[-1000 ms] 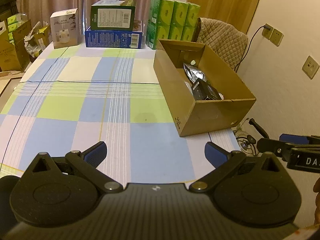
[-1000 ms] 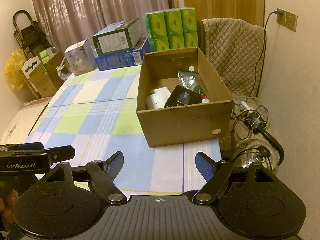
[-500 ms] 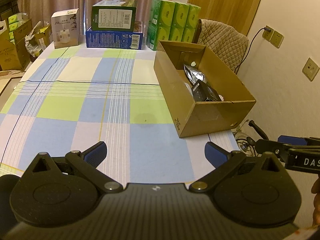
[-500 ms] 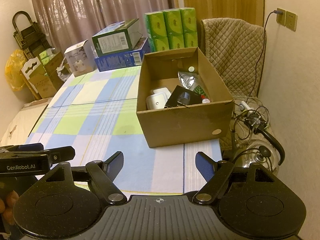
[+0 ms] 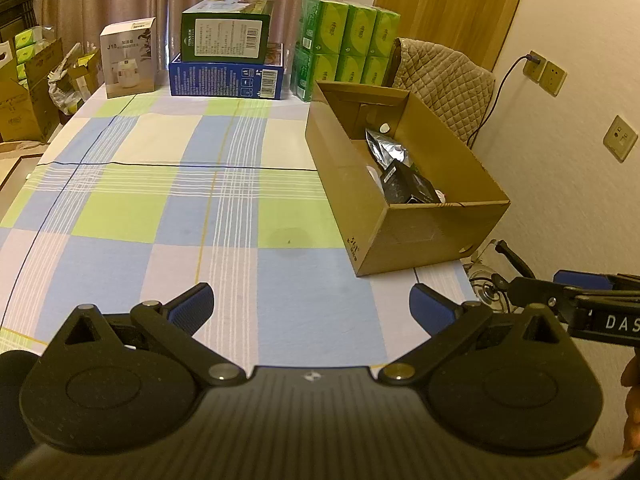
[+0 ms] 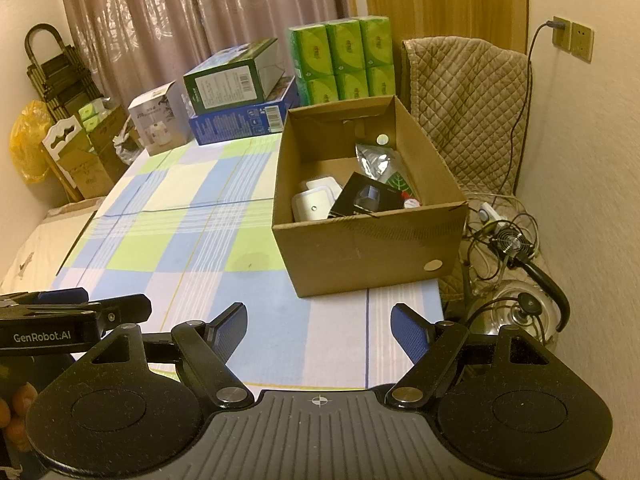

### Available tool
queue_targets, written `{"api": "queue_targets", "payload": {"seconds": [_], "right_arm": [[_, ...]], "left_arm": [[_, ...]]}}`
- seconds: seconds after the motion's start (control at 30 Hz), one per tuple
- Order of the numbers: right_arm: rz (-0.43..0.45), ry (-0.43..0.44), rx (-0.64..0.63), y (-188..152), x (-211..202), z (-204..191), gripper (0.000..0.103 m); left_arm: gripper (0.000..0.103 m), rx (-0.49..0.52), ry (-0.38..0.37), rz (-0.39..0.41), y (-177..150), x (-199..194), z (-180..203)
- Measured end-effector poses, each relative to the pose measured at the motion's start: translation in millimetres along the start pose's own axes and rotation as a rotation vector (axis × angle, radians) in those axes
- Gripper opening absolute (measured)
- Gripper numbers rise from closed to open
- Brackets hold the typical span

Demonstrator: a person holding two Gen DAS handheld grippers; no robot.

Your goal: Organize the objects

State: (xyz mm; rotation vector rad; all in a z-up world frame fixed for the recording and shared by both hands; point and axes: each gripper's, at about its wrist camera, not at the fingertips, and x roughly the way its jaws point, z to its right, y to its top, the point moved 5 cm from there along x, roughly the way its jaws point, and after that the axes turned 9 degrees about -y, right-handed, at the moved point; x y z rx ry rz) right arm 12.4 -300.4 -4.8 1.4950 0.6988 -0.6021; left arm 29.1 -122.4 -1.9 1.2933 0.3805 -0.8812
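Both grippers, left gripper [image 5: 310, 308] and right gripper [image 6: 318, 328], spread wide, empty, above checked tablecloth [image 5: 240, 200]. Cardboard box [image 6: 360, 240] holds the objects. No change from earlier frames.

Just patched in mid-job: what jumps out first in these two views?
The open cardboard box at the checked tablecloth's right edge, holding a silver pouch, a black packet and white items. Behind it, stacked green tissue packs. Both hand-held grippers, left and right, are open and empty at the near edge.
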Motion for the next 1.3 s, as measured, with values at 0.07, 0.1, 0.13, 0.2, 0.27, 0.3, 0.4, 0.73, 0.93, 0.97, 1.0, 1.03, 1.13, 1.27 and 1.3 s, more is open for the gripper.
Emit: {"api": "queue_targets", "payload": {"seconds": [0.07, 0.1, 0.13, 0.2, 0.27, 0.3, 0.4, 0.73, 0.93, 0.97, 1.0, 1.03, 1.13, 1.27, 1.3], "right_arm": [[0.0, -0.002, 0.001, 1.0, -0.3, 0.2, 0.076], [0.0, -0.002, 0.001, 0.9, -0.5, 0.2, 0.076], [0.0, 0.0, 0.002, 0.9, -0.6, 0.3, 0.076], [0.001, -0.001, 0.0, 1.1, -0.5, 0.0, 0.076], [0.0, -0.002, 0.002, 0.7, -0.5, 0.2, 0.076], [0.001, -0.001, 0.002, 0.8, -0.6, 0.2, 0.076], [0.002, -0.001, 0.002, 1.1, -0.6, 0.2, 0.076], [0.004, 0.0, 0.002, 1.3, -1.3, -0.4, 0.076], [0.002, 0.001, 0.004, 1.4, -1.4, -0.6, 0.076], [0.002, 0.001, 0.004, 1.3, -1.4, -0.6, 0.076], [0.002, 0.001, 0.005, 1.4, -1.6, -0.9, 0.076], [0.002, 0.002, 0.004, 1.4, -1.5, -0.9, 0.076], [0.001, 0.002, 0.004, 1.4, -1.4, -0.9, 0.076], [0.001, 0.002, 0.005, 1.0, -1.5, -1.7, 0.076], [0.001, 0.001, 0.004, 1.1, -1.5, -1.8, 0.076]], "left_arm": [[0.102, 0.0, -0.001, -0.001, -0.1, 0.0, 0.4], [0.102, 0.0, 0.0, -0.001, 0.1, 0.0, 0.3], [0.102, 0.0, -0.001, -0.001, 0.2, 0.1, 0.3], [0.102, -0.001, -0.001, -0.001, 0.4, 0.1, 0.1], [0.102, 0.0, -0.002, -0.001, 0.4, 0.0, 0.0], [0.102, 0.0, -0.002, 0.0, 0.5, -0.1, 0.2], [0.102, -0.001, -0.004, 0.0, 0.7, -0.1, 0.4], [0.102, -0.001, -0.006, 0.0, 2.1, -0.2, 0.9], [0.102, -0.002, -0.007, 0.001, 2.0, 0.2, 1.6], [0.102, -0.003, -0.008, 0.001, 2.0, 0.1, 1.6], [0.102, -0.003, -0.008, 0.0, 2.0, 0.2, 2.1], [0.102, -0.002, -0.008, 0.001, 2.0, 0.1, 2.1], [0.102, -0.004, -0.008, -0.001, 1.8, 0.6, 2.7], [0.102, -0.007, -0.006, 0.004, 1.5, 0.5, 2.2], [0.102, -0.009, -0.006, 0.011, 1.8, 0.0, 2.3]]}}
